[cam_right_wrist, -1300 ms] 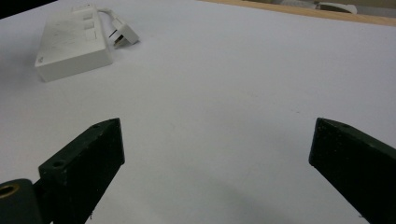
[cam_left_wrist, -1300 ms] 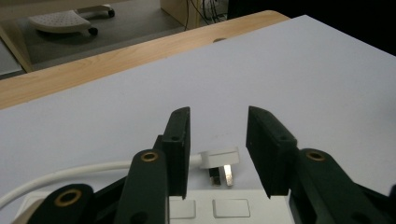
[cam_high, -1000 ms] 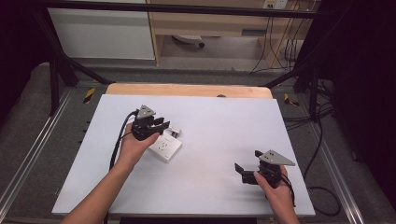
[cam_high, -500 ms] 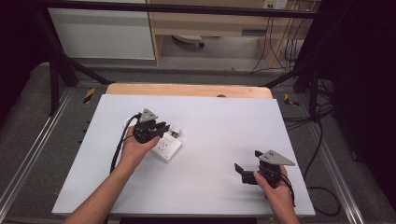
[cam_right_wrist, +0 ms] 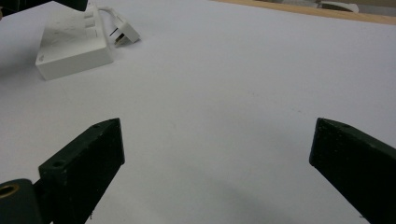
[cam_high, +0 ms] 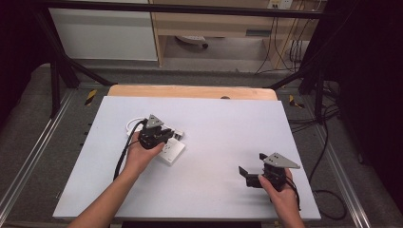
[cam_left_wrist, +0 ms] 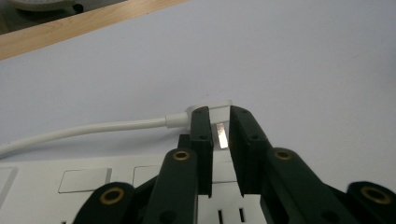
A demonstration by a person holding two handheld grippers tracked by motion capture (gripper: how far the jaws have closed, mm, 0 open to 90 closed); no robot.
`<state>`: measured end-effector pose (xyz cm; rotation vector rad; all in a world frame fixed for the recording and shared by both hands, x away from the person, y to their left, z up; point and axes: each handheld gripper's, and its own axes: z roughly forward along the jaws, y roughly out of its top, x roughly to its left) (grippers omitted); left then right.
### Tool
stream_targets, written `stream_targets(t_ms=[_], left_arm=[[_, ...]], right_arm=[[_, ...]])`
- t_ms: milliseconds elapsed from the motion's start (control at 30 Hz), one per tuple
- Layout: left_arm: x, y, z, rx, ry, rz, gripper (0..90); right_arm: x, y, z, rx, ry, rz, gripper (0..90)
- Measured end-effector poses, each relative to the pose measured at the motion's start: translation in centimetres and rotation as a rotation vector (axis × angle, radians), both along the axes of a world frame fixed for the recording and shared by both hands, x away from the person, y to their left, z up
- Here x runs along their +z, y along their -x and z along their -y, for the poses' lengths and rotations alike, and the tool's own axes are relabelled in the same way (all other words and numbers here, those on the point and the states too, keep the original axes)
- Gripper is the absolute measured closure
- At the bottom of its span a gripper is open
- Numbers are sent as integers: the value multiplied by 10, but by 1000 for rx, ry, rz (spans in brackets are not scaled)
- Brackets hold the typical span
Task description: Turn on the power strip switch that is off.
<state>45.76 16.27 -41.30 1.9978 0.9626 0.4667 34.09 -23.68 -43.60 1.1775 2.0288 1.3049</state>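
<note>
Left gripper [cam_left_wrist: 219,135] is clamping the white plug [cam_left_wrist: 212,112] w/ prongs above the power strip [cam_high: 171,151], frame centre; aligning squarely is key (right gripper [cam_right_wrist: 215,172] is idling, jaws apart).

Plug [cam_left_wrist: 215,112] body mostly hidden between left tongs [cam_left_wrist: 219,122]; cord [cam_left_wrist: 84,131] cut off.

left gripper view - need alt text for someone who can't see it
The left gripper, its two black jaws nearly together, closes around a white plug with a metal prong showing between them. The plug's white cord trails left over a white table, above a white power strip.
</note>
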Motion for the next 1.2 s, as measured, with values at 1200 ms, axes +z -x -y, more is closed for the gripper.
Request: stream_targets(t_ms=[1200], left_arm=[[-18,-3,-1,14,-16,-21,900]], right_arm=[[0,0,0,4,2,2,36]])
